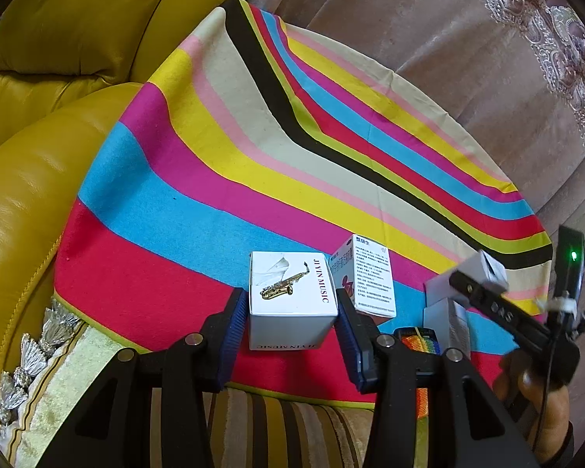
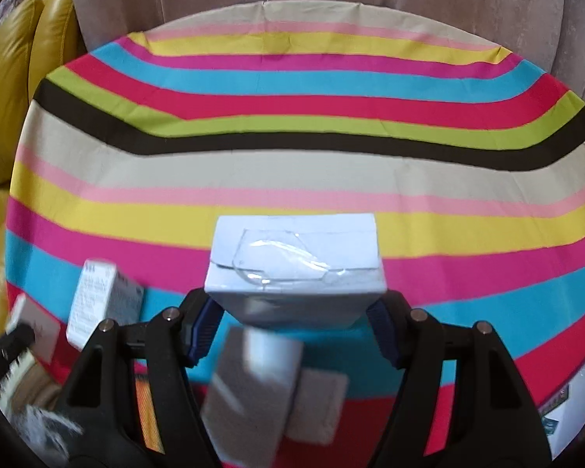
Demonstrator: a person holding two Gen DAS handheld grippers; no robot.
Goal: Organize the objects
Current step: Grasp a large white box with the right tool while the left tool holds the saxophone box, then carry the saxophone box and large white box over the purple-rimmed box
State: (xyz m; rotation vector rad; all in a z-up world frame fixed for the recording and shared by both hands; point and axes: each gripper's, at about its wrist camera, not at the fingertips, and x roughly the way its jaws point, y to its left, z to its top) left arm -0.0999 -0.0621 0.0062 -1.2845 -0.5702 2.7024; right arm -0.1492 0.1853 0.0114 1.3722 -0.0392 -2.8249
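We grip the saxophone box in our left gripper and a white box in our right gripper, near the striped cloth's front edge, with blurred boxes below.

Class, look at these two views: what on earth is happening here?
A person is sorting small boxes on a striped cloth, a claw in each hand. The left claw brackets a white saxophone box standing on the cloth. The right claw grips a plain white box, lifted above two more blurred boxes. A medicine box stands just right of the saxophone box.
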